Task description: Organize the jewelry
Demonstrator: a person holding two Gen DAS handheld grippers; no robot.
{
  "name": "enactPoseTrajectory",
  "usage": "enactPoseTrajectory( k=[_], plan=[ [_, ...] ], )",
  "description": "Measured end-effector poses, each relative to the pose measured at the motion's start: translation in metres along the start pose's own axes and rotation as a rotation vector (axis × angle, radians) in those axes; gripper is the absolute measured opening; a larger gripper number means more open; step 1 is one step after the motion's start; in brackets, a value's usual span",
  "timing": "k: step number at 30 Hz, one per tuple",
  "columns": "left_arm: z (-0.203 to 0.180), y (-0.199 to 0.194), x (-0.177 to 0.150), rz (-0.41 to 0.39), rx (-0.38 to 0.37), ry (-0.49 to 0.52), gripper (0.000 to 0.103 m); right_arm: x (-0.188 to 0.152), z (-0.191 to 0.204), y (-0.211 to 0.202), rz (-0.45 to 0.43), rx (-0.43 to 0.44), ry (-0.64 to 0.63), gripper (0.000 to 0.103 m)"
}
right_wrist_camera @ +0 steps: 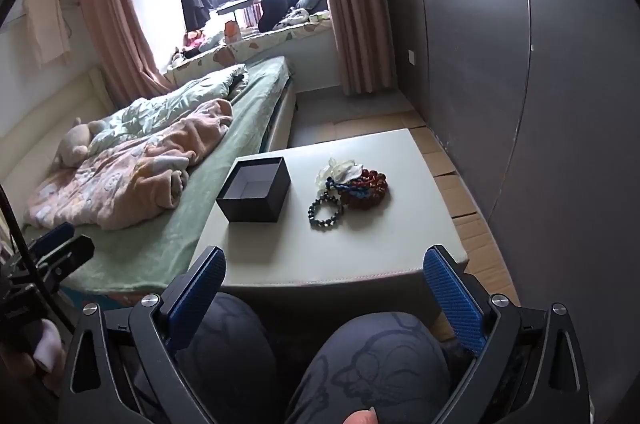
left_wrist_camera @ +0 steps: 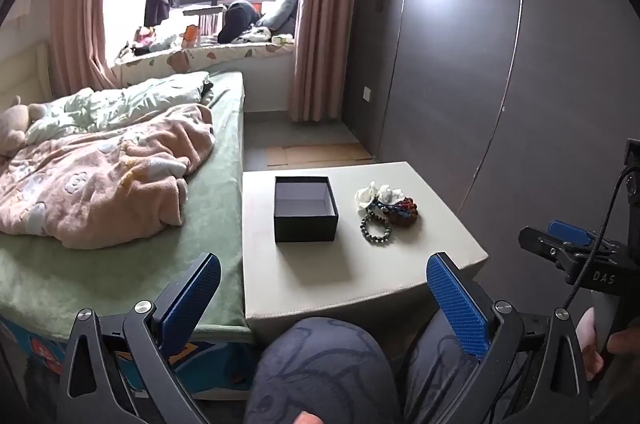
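Left wrist view: box (left_wrist_camera: 306, 210) sits mid-table (left_wrist_camera: 360, 276) (bracelets (left_wrist_camera: 386, 210) beside), edges clear.

One black box (left_wrist_camera: 306, 210) sits left on the one stool (left_wrist_camera: 360, 276); right lies one bracelet pile (left_wrist_camera: 386, 208) (count unclear), with one dark bead bracelet (left_wrist_camera: 375, 230) nearest.

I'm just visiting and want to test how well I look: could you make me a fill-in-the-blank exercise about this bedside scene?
1. The black box on the white table has nothing in it: it is ____.
2. The pile of bracelets lies on the table, not in the box but ____ it.
3. The left gripper and right gripper both have their jaws ____.
4. The blanket on the bed is ____ in colour.

Missing words: empty; beside; open; pink
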State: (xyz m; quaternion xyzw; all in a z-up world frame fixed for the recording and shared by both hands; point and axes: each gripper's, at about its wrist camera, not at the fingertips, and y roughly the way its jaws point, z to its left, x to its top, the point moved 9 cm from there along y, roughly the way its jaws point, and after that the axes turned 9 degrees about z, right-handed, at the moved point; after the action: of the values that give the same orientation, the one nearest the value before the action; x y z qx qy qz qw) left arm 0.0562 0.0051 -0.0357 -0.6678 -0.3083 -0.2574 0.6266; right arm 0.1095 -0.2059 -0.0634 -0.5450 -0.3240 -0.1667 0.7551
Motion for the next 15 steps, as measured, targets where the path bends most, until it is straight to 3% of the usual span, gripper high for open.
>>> enactPoseTrajectory(
  k=[15],
  plan=[
    [0.011,-0.012,0.013,-0.015,0.0,0.001,0.103,0.002,0.012,0.0,0.004,0.01,-0.036,0.1]
  ],
)
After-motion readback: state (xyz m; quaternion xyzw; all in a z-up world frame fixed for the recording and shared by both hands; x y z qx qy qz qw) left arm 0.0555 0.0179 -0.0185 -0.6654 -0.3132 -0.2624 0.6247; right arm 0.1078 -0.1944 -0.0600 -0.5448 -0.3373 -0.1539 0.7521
